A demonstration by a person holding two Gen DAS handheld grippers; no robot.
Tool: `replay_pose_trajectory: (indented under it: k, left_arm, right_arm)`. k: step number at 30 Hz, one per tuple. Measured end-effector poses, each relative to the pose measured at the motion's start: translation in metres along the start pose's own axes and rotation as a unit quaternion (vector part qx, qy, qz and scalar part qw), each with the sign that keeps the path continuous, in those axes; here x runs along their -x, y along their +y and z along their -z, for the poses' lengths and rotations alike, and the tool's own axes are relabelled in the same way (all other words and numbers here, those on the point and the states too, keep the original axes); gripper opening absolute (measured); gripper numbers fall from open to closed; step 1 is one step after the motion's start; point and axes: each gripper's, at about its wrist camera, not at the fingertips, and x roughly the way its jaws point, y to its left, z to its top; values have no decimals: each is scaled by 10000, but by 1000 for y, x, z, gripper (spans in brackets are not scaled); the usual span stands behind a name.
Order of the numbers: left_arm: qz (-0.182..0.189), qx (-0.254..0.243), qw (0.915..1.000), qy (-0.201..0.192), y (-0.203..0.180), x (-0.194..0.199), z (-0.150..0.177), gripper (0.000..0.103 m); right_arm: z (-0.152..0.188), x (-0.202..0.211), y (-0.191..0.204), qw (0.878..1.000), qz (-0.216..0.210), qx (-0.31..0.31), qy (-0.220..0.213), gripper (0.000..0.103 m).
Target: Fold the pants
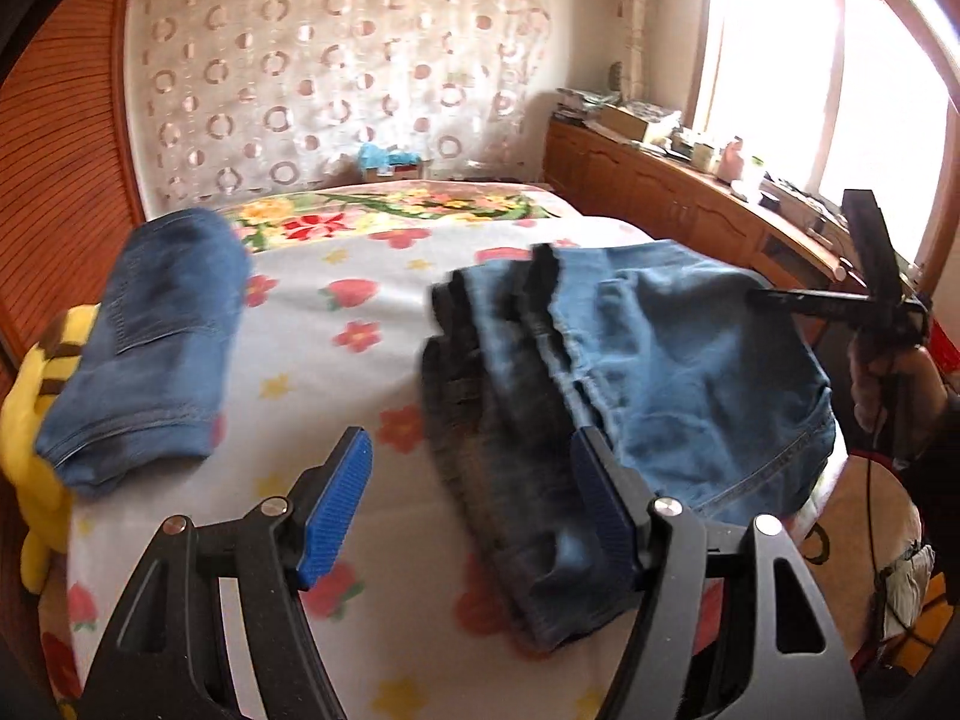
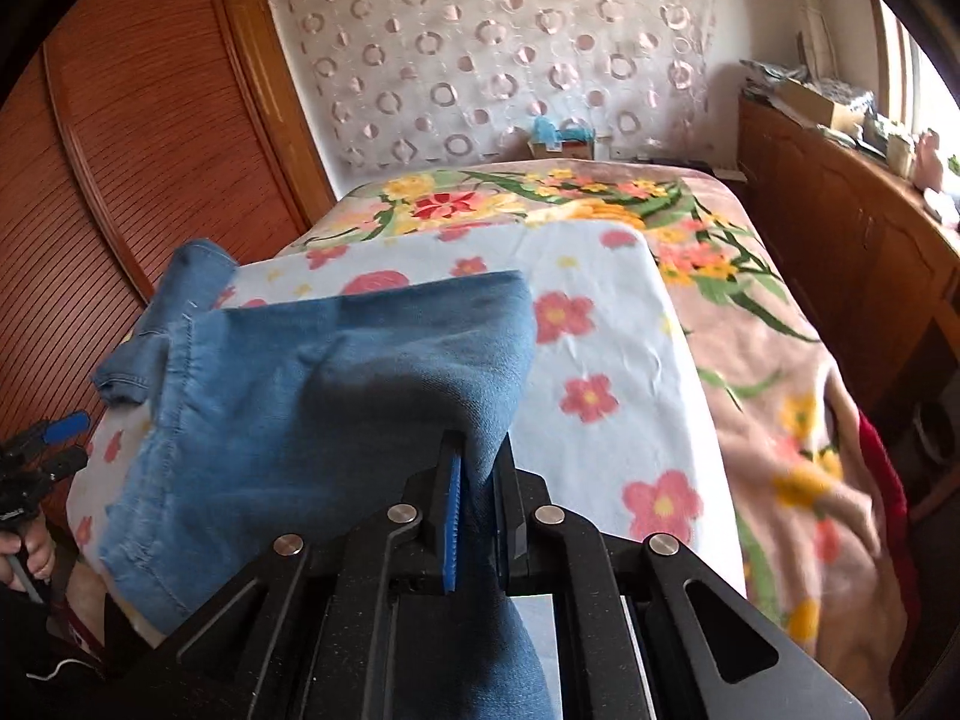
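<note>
Two pairs of denim pants are seen on the flowered blanket (image 1: 360, 360). One pair, the folded jeans (image 1: 150, 348), is laid at the blanket's left edge, touching a yellow plush toy (image 1: 36, 420). The other pair, the jeans being folded (image 1: 630, 372), is bunched in layers toward the blanket's right edge.

The left gripper (image 1: 474, 504) is held above the blanket with its jaws spread and nothing between them; its right finger is just beside the dark layered edge of the cloth. The right gripper (image 2: 477, 510) is seen with a fold of blue denim passing between its nearly closed jaws; whether the pads press on it cannot be told.

The step in hand is judged to be a fold of the second pair, with one edge carried over. Next, the carried edge would need to be laid flat and the bunched layers squared by the empty gripper.

Beyond the blanket's right edge a cluttered wooden sideboard (image 1: 690, 192) is set under a window; it is well apart. The only obstruction is the cloth's own bunching.
</note>
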Motion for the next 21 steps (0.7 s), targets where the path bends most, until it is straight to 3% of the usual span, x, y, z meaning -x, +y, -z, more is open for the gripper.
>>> replay_pose_trajectory:
  k: [2, 6, 12, 21]
  left_arm:
    - [53, -93, 9999, 27, -13, -9, -7, 70]
    - [208, -240, 9995, 91, -33, -27, -14, 70]
    - [47, -487, 9981, 385, -49, -52, -6, 70]
    - [105, -249, 9978, 599, -37, -58, 13, 70]
  right_arm:
    - [3, -2, -4, 10000, 4, -69, 72, 30]
    - [5, -4, -14, 9998, -50, -123, 146, 41]
    - [28, 4, -19, 9993, -96, -130, 336, 43]
    - [61, 16, -9, 9996, -60, -212, 172, 43]
